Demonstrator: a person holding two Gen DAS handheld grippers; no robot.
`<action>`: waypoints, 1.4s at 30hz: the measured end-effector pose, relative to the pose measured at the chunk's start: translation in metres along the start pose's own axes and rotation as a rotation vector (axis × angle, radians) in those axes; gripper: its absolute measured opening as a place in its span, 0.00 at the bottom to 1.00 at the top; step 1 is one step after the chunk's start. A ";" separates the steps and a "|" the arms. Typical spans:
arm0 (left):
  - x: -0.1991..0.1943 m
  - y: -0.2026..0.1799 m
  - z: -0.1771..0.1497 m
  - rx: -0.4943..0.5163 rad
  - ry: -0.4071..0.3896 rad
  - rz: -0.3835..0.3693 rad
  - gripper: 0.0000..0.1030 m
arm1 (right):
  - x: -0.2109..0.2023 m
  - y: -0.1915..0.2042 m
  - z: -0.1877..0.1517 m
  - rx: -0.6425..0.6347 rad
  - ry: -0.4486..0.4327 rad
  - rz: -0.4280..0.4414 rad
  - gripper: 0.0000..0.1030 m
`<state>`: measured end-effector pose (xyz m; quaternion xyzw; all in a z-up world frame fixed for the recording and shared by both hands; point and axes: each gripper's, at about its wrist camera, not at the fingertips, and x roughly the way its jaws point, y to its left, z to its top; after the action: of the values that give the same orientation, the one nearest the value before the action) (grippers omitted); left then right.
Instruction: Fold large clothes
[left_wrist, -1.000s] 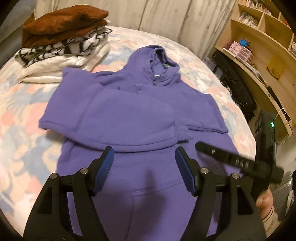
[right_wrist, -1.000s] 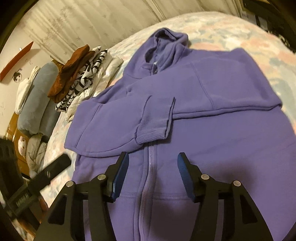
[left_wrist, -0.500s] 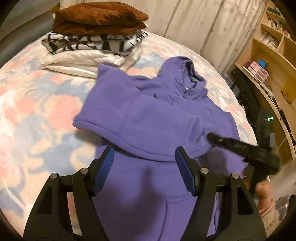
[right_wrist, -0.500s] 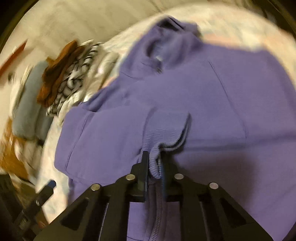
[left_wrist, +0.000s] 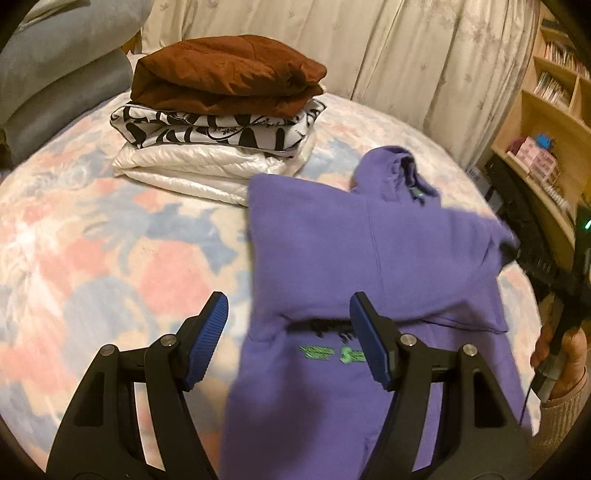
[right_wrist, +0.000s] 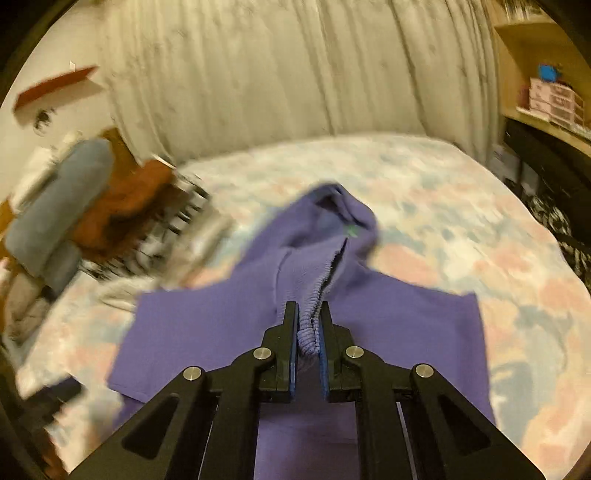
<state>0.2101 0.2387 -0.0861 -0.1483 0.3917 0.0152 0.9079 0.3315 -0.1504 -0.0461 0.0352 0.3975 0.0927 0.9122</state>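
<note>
Stack of folded clothes upper left; L gripper gapes wide w/ nothing in it, lower centre over purple hoodie on bed. R gripper clamped tight on ribbed cuff, centre frame. Risk: thin pinch slips if yanked, sleeve drops crooked.

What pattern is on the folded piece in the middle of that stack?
Black swirly print on white, clearest in the left wrist view: the middle garment lies between a brown one and a white one.

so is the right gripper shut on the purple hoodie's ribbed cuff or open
Shut: the right gripper pads pinch the purple hoodie's ribbed cuff.
</note>
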 end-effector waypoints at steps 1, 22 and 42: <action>0.008 0.001 0.003 0.008 0.015 0.013 0.64 | 0.021 -0.011 -0.010 0.000 0.087 -0.031 0.15; 0.184 0.077 0.069 -0.178 0.219 -0.239 0.64 | 0.125 -0.073 -0.022 0.167 0.253 0.159 0.54; 0.130 -0.042 0.081 0.309 -0.128 0.155 0.13 | 0.088 -0.017 -0.014 -0.081 -0.089 -0.009 0.16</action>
<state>0.3638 0.2097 -0.1159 0.0250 0.3409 0.0342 0.9391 0.3823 -0.1501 -0.1219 0.0005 0.3527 0.1027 0.9301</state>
